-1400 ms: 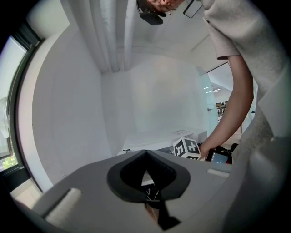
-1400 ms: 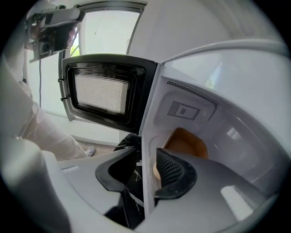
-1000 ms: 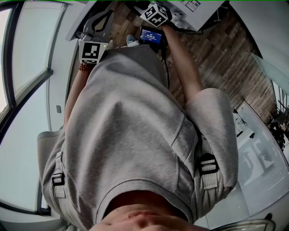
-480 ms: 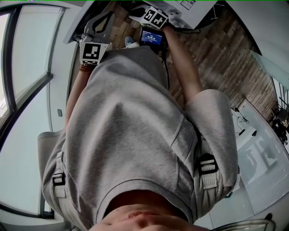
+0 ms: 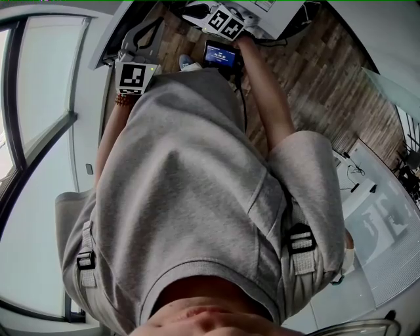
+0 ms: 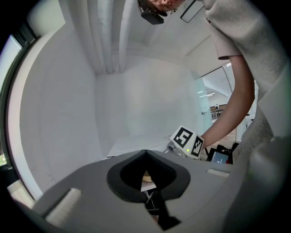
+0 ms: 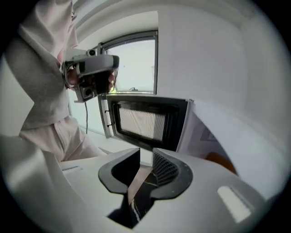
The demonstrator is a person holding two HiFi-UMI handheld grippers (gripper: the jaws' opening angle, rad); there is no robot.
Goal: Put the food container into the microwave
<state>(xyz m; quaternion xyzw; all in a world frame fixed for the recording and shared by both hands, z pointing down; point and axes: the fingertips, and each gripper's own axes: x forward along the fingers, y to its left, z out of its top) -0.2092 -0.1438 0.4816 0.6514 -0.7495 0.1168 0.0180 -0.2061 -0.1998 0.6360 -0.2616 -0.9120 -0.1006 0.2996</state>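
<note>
The right gripper (image 7: 146, 157) has just been narrowing its grey jaws. They now stand part-way apart with only a dark veined surface showing through the gap, so it has hold of nothing. In the head view its black-and-white marker cube (image 5: 226, 20), at the top centre of the frame, has tilted from how it lay a second back, while the left gripper's cube at upper left has kept its place. The left gripper (image 6: 145, 154) has its jaws met at the tips, empty, and faces a bare white wall (image 6: 136, 100). In the middle of the right gripper view, the black-framed, mesh-windowed microwave door (image 7: 145, 119) hangs open. The food container shows plainly in no view. A small orange patch (image 7: 219, 161) at the right, past the door, may be it, though I cannot tell. Empty jaws drawing in beside an open door suggest, as a guess, that the container is either already inside or not yet fetched, with the door left to shut
</note>
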